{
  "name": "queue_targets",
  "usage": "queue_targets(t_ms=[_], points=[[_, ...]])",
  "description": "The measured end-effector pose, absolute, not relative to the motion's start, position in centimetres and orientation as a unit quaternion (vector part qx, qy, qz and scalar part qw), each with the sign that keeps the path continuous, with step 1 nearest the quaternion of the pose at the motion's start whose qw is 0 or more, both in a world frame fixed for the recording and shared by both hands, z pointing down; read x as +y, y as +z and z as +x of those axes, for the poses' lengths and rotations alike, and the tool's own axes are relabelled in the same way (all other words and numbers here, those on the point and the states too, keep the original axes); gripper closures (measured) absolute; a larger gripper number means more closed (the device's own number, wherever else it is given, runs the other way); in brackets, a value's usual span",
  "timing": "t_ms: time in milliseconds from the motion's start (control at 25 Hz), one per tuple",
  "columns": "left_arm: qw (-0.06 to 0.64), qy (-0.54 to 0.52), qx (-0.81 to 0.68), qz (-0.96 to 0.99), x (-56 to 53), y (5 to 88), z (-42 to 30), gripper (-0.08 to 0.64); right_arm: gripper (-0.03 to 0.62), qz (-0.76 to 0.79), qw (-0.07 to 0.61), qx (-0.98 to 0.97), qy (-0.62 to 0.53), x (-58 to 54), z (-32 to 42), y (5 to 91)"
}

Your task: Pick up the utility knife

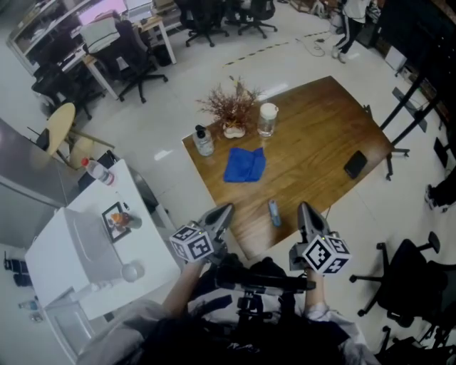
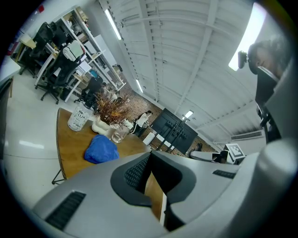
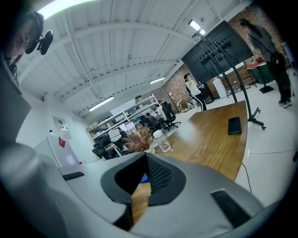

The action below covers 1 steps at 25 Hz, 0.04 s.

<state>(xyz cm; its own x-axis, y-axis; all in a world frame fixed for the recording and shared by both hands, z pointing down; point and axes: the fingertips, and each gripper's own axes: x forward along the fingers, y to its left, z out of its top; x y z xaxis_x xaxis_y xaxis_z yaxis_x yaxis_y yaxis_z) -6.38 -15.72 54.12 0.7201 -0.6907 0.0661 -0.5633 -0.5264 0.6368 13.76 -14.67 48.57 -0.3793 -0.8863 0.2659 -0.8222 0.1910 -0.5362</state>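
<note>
Knife point(image 1: 274, 212) untouched.
My left tongs point(image 1: 226, 209) and right tongs point(image 1: 303, 208), both pressed together and empty, flanked it at the bench's point(image 1: 320, 128) near edge.

This is an open-plan office. Black swivel chairs point(image 1: 135, 60) on wheels stand at white desks point(image 1: 160, 28) along the far side, and one desk carries a lit monitor point(image 1: 100, 11). More such chairs point(image 1: 406, 271) stand near the wooden surface point(image 1: 313, 135), which looks like a meeting table, with a vase of dried flowers point(image 1: 231, 107) on it. The floor point(image 1: 171, 135) is pale and shiny. In the left claw view, white shelves point(image 2: 84, 42) full of things stand by the chairs, and long strip lights point(image 2: 114, 23) hang from a white ribbed ceiling. In the right claw view, large black screens on stands point(image 3: 209, 51) stand before a brick wall point(image 3: 177, 88).
</note>
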Motion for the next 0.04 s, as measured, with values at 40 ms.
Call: queue_targets(t_ms=[40], points=[[0.326,-0.097,-0.362,0.868,-15.76,54.15,-6.37,0.554,0.58,-0.556,0.049,0.77,-0.311,-14.66,13.82,48.61]])
